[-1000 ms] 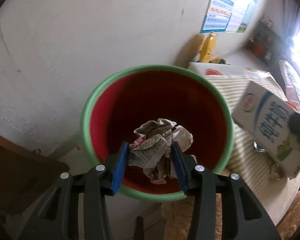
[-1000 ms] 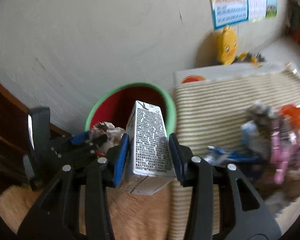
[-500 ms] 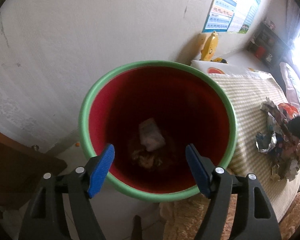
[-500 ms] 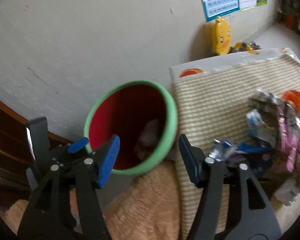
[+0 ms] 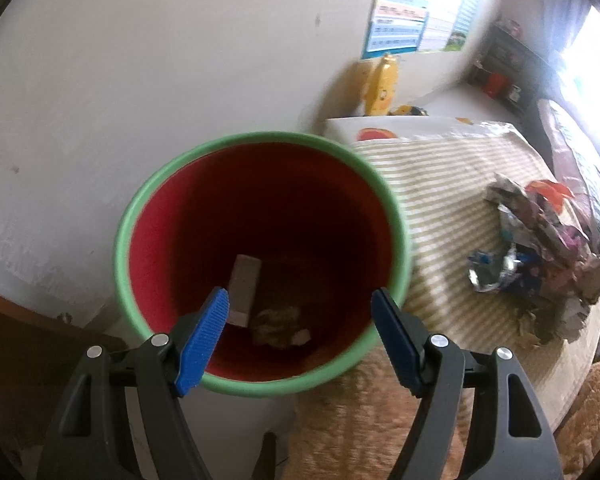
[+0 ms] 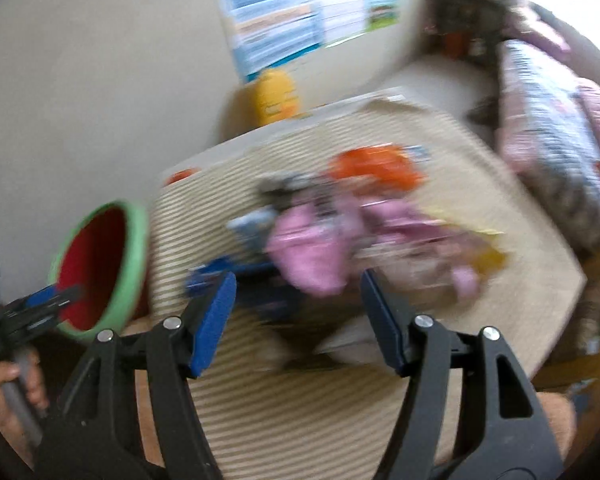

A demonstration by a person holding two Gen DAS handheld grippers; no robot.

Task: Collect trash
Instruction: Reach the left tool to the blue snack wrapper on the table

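The striped worktop (image 6: 308, 420) carries the remaining trash pile (image 6: 340, 240), dead ahead of the right tongs (image 6: 296, 320), whose jaws have just been opening, nothing between them. The bin (image 5: 260, 384) sits under the left tongs (image 5: 300, 340), gaping, empty; carton (image 5: 244, 288) and paper wad (image 5: 278, 326) lie inside.

Daylight is pouring in from a window (image 5: 596, 52) at upper right, blowing out that corner and glaring on the wall poster (image 5: 420, 16). The bucket (image 5: 260, 184) interior is lying in deep shadow. The right wrist view is smearing with motion blur; fisheye corners are darkening.
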